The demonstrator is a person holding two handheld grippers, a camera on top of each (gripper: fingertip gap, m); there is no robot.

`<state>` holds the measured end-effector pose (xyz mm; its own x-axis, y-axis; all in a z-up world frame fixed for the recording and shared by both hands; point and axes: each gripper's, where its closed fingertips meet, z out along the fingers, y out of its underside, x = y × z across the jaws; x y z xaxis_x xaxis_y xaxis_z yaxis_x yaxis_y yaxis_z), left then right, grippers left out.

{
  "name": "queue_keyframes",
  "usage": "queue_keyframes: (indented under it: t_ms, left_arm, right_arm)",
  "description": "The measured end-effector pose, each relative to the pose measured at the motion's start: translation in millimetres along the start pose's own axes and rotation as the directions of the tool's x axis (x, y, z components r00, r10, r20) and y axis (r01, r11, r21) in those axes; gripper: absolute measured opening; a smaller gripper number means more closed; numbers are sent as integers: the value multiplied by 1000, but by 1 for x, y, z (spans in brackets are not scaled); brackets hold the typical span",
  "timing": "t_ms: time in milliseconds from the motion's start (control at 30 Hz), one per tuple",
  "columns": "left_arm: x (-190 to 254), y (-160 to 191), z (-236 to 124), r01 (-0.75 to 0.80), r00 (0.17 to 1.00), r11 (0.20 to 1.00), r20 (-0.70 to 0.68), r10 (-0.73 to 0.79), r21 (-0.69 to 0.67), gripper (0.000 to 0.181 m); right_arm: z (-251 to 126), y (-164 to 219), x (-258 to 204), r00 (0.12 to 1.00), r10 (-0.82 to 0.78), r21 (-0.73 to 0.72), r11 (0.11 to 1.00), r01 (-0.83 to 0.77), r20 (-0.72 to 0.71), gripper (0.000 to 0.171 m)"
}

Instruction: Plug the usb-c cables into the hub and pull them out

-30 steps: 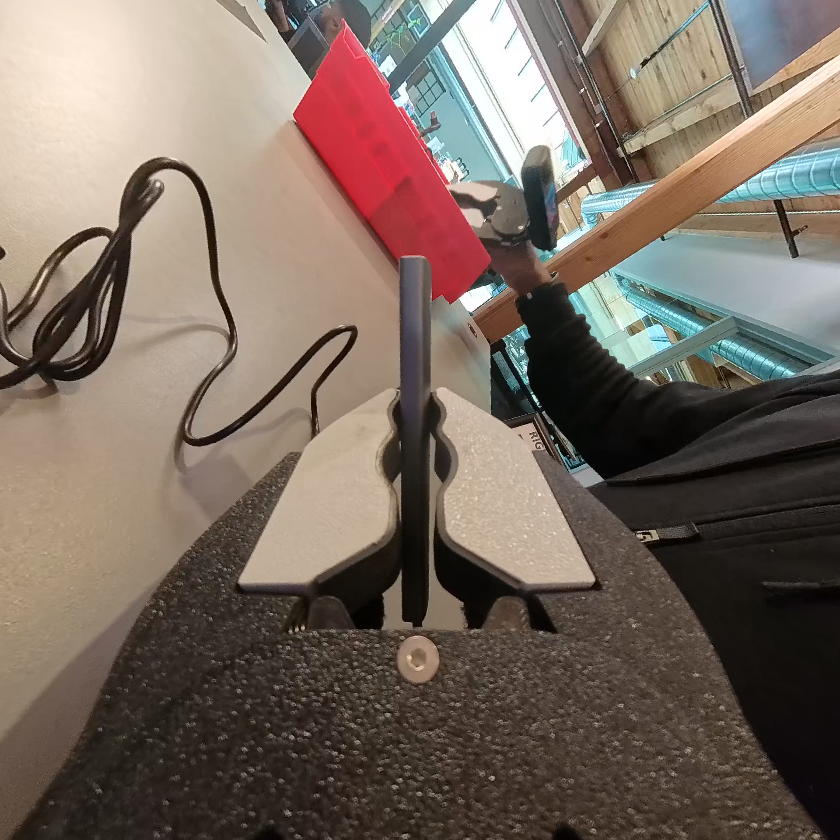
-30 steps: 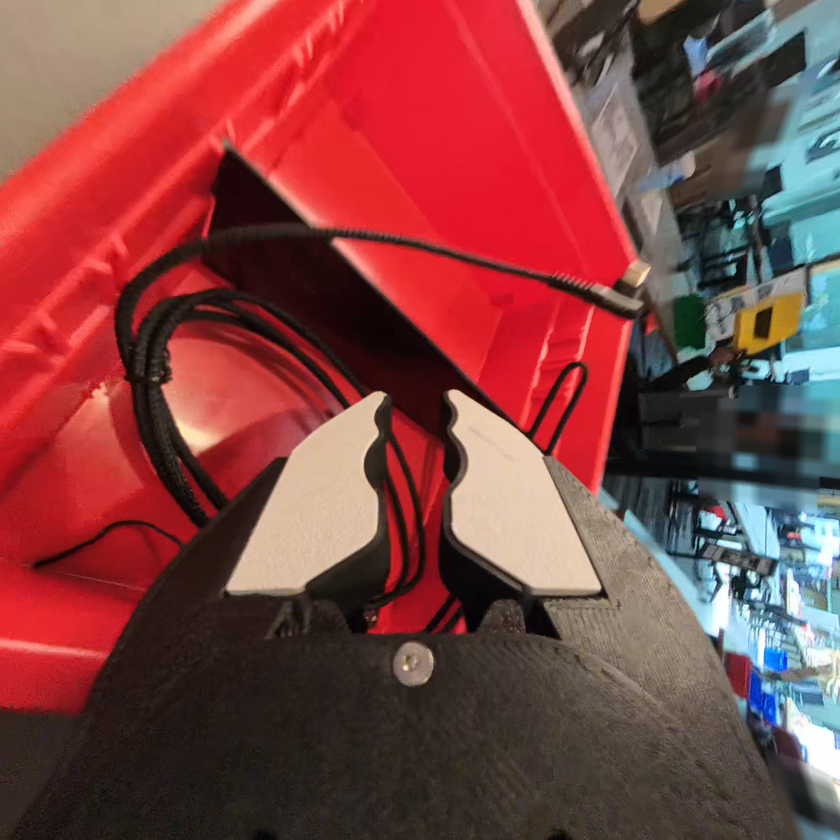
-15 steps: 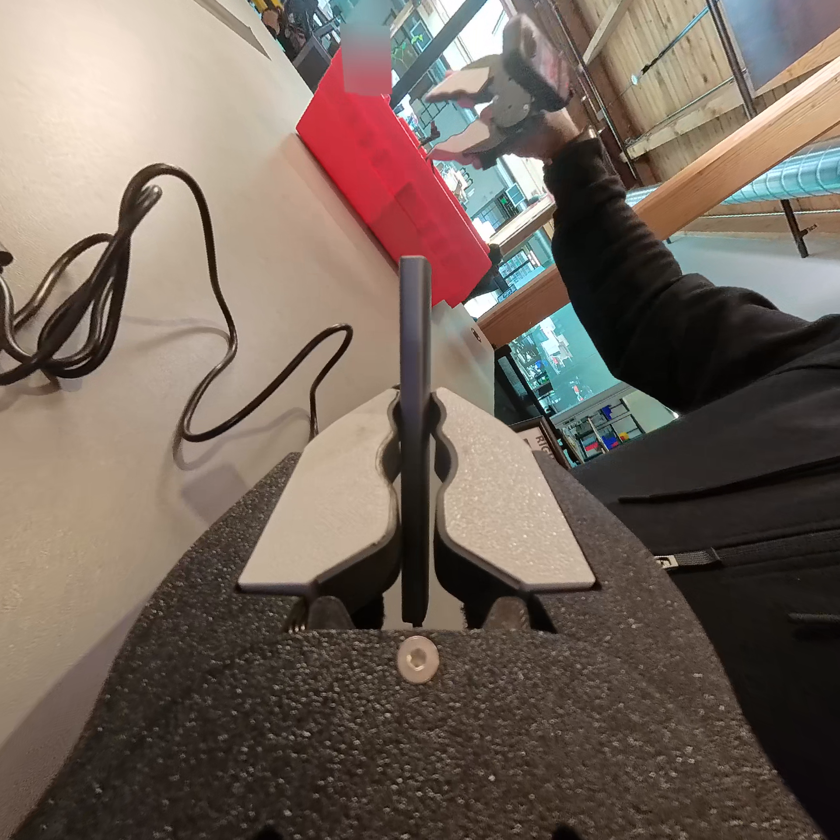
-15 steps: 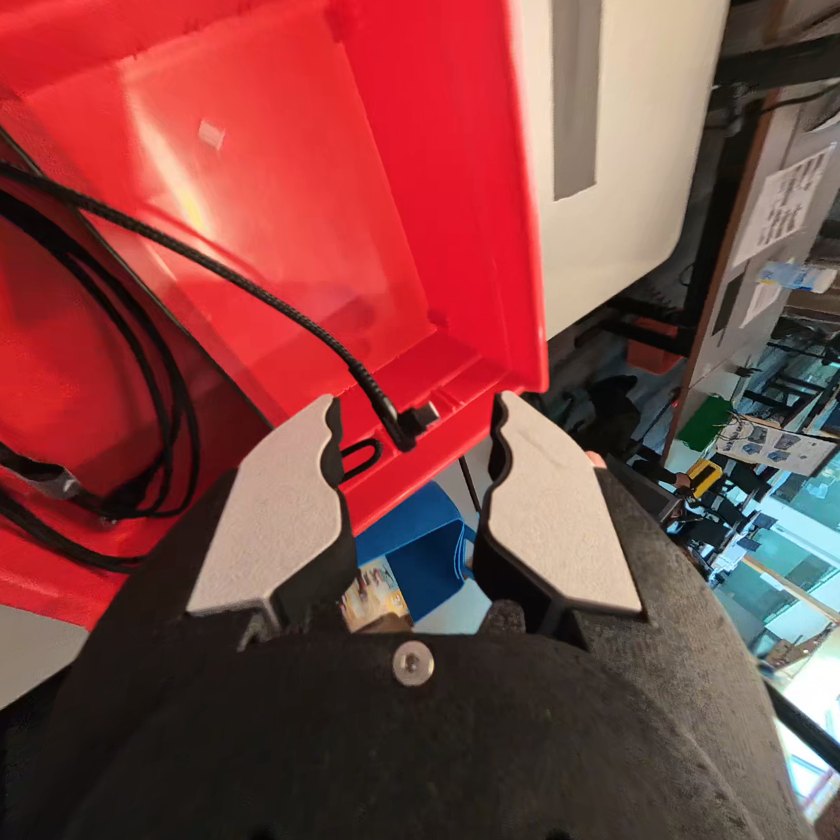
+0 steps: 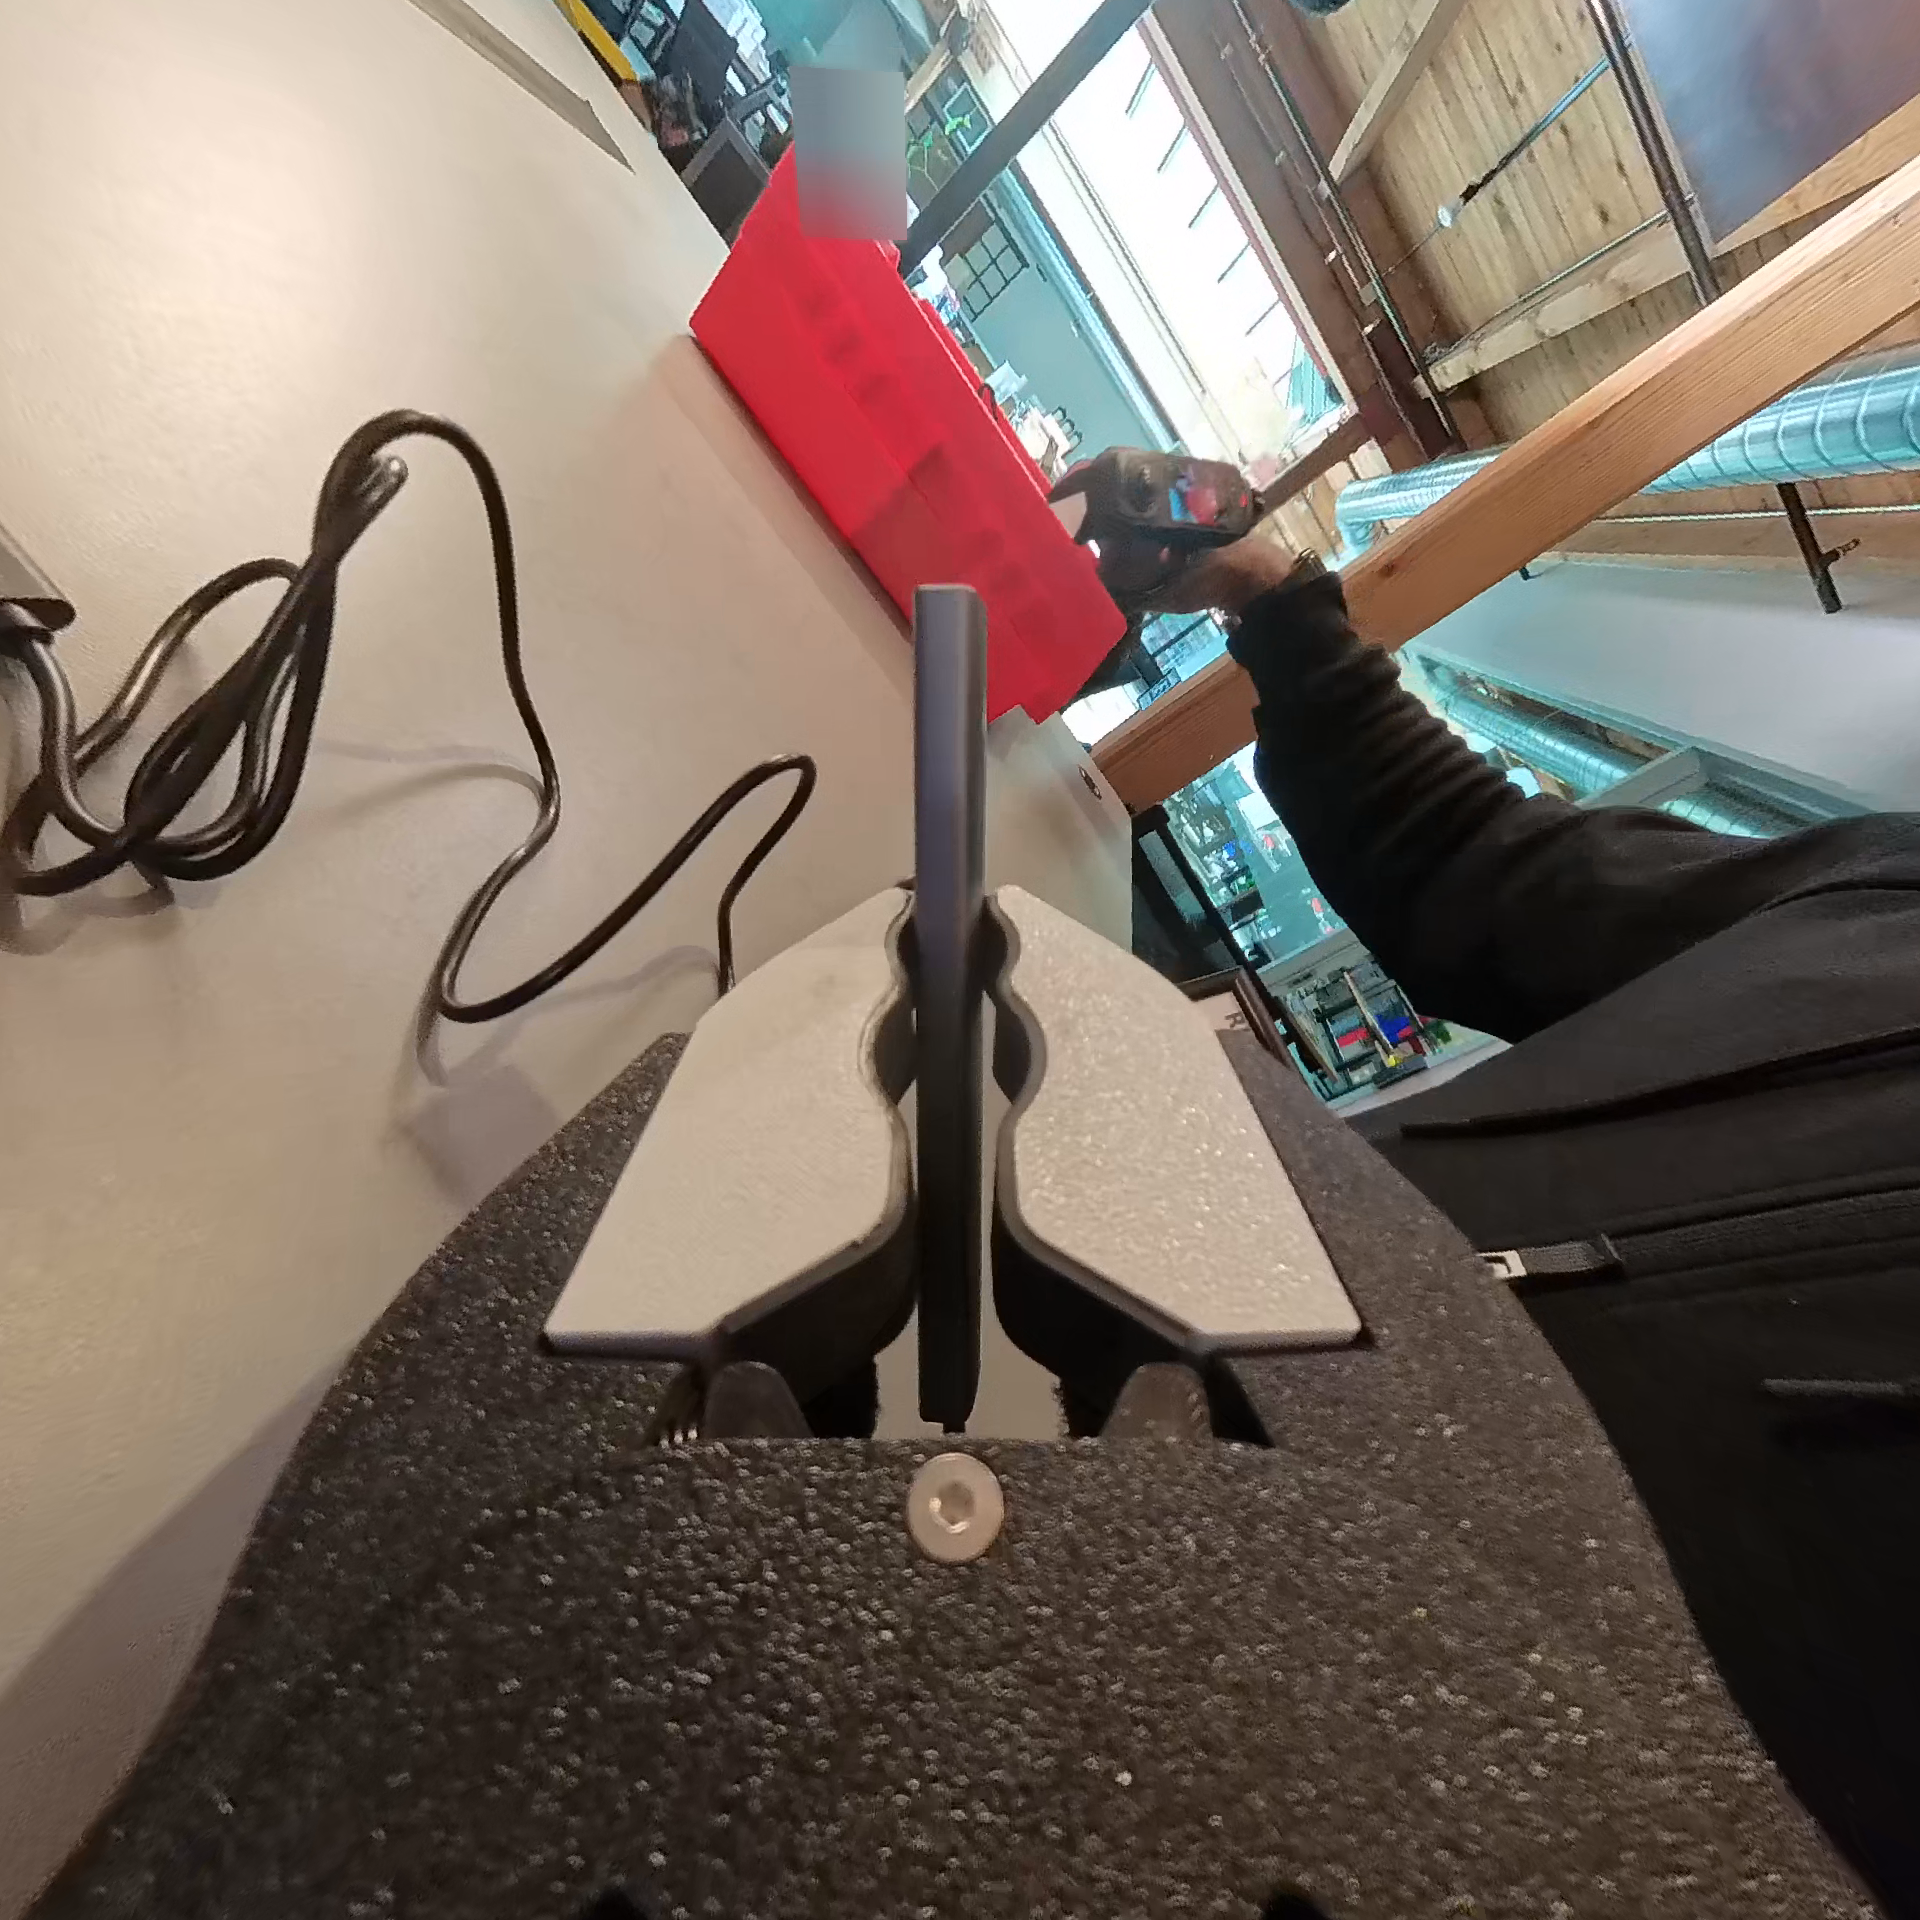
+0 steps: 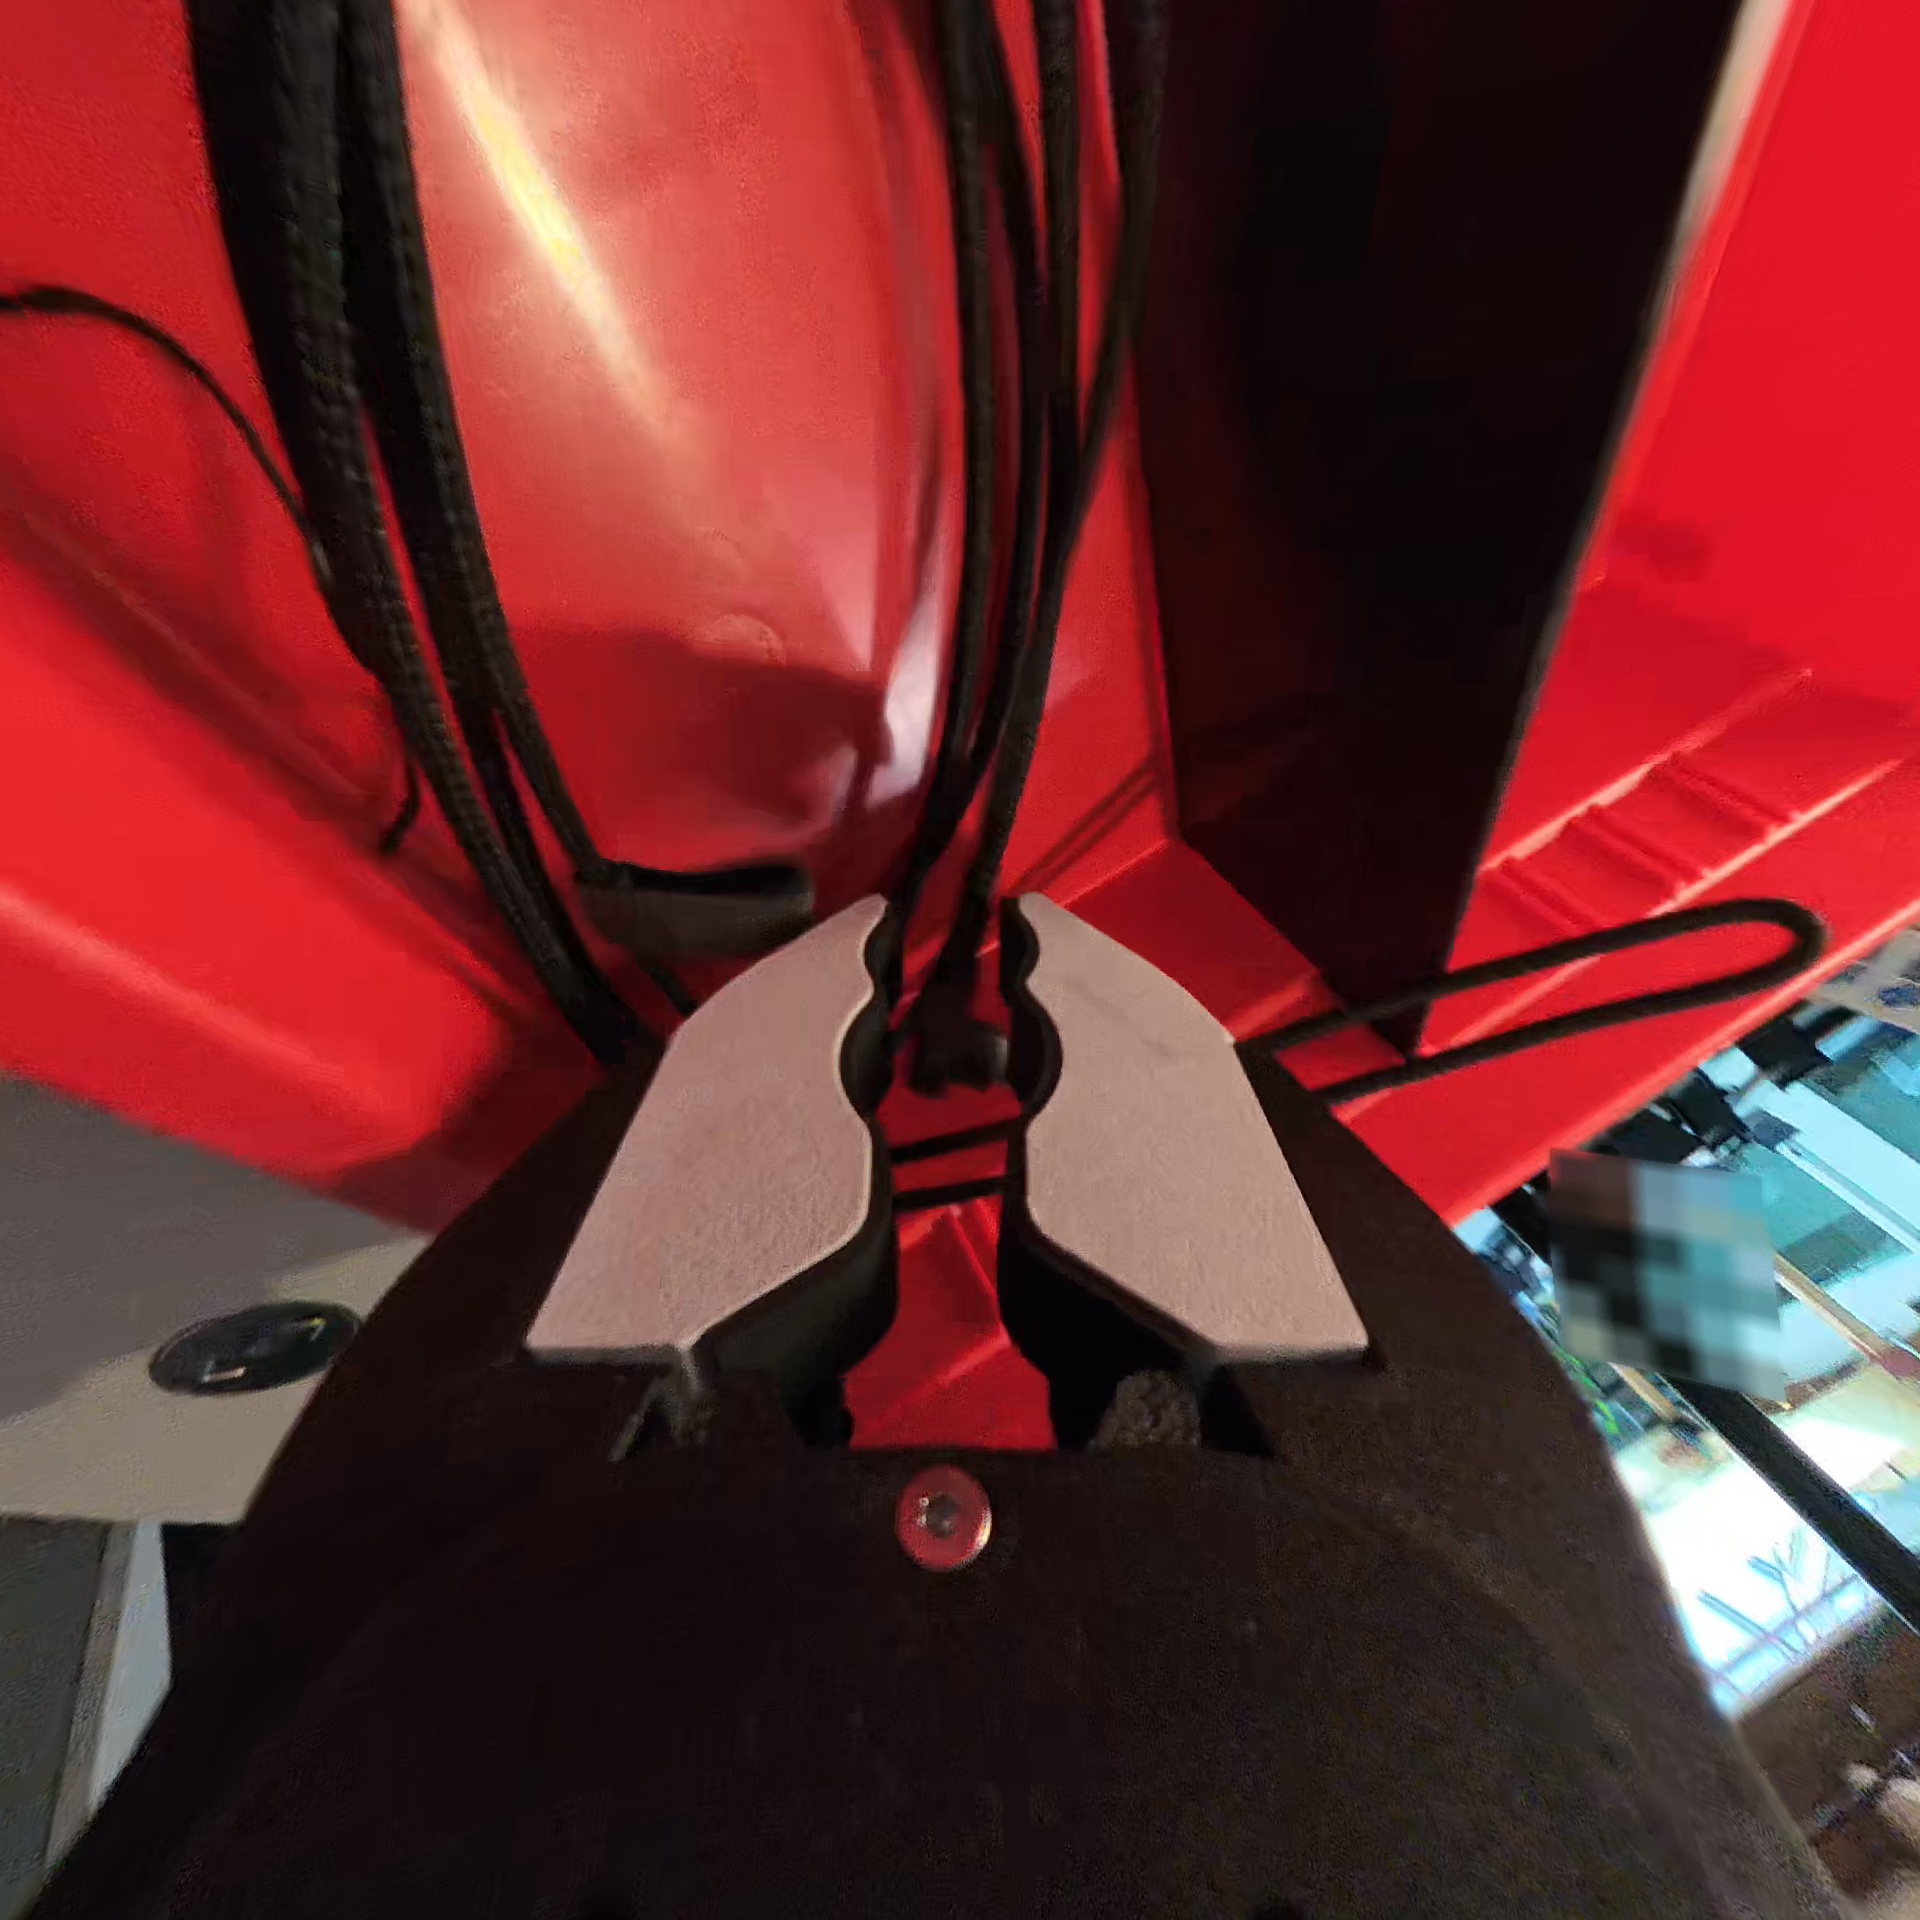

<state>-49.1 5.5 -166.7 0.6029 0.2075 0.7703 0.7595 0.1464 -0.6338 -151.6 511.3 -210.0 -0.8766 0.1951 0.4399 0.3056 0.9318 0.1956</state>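
My left gripper (image 5: 948, 906) is shut on the hub (image 5: 945, 727), a thin dark slab seen edge-on and standing up between the fingers above the white table (image 5: 260, 1143). My right gripper (image 6: 951, 909) is inside the red bin (image 6: 675, 520). Its fingers are closed in on black braided usb-c cable strands (image 6: 997, 520), and a dark connector (image 6: 951, 1049) sits between the pads. In the left wrist view the right gripper (image 5: 1153, 509) shows at the near end of the red bin (image 5: 894, 457), held by a hand in a black sleeve.
A loose black cord (image 5: 499, 644) lies coiled on the table left of the hub. A black divider (image 6: 1403, 468) stands in the bin right of the cables. A thin cable loop (image 6: 1558, 956) hangs over the bin's rim. More braided cable (image 6: 416, 520) lies at the left. Some 50 centimetres of space lies between my two pairs of fingers.
My right gripper has swung down from above the bin into it and narrowed from wide open to closed on the cable strands. My left gripper and the hub have stayed put.
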Motion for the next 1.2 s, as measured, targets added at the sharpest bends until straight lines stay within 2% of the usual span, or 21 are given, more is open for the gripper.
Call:
queue_keyframes:
  t_ms: [100,200,367,433,533,633,767,867,933,1033,1133,1200]
  left_arm:
    - [-1,5,5,-7,1000,999,13,8,-46,10]
    - [0,6,6,-28,999,998,21,29,-49,10]
    - [1,-3,-1,-34,999,999,24,34,23,10]
    - [2,-7,-4,-30,999,998,19,29,54,10]
    - [2,-11,-6,-12,1000,997,6,12,82,10]
    - [4,-17,-7,5,1000,993,-24,-2,116,10]
    - [15,-24,-5,12,994,986,-108,6,166,10]
    - [18,-21,0,-13,994,988,-107,30,155,10]
    - [16,-19,3,-23,996,990,-79,34,141,10]
    - [11,-16,4,3,999,991,-48,3,133,10]
    - [10,-18,4,20,999,989,-46,-14,149,10]
    - [9,-17,4,35,999,988,-44,-28,152,10]
  right_arm:
    - [11,-3,0,997,65,-32,997,-66,-45,37]
    - [-11,5,14,979,187,9,982,-187,-84,58]
    - [-66,45,41,934,281,-2,957,-289,-221,66]
    - [-89,41,45,917,294,18,954,-300,-270,67]
    - [-120,-15,31,921,285,159,955,-250,-264,62]
    - [-146,-118,-16,960,226,377,914,-151,-165,52]
    - [-179,-276,-130,993,27,689,718,-99,114,47]
    - [-209,-363,-186,986,-64,827,554,-96,157,43]
    - [-226,-399,-190,992,-11,874,474,-104,125,42]
    - [-236,-426,-193,999,6,900,435,26,-31,41]
    - [-219,-440,-203,986,-47,851,500,160,-158,38]
    - [-214,-448,-201,971,-23,833,509,216,-238,28]
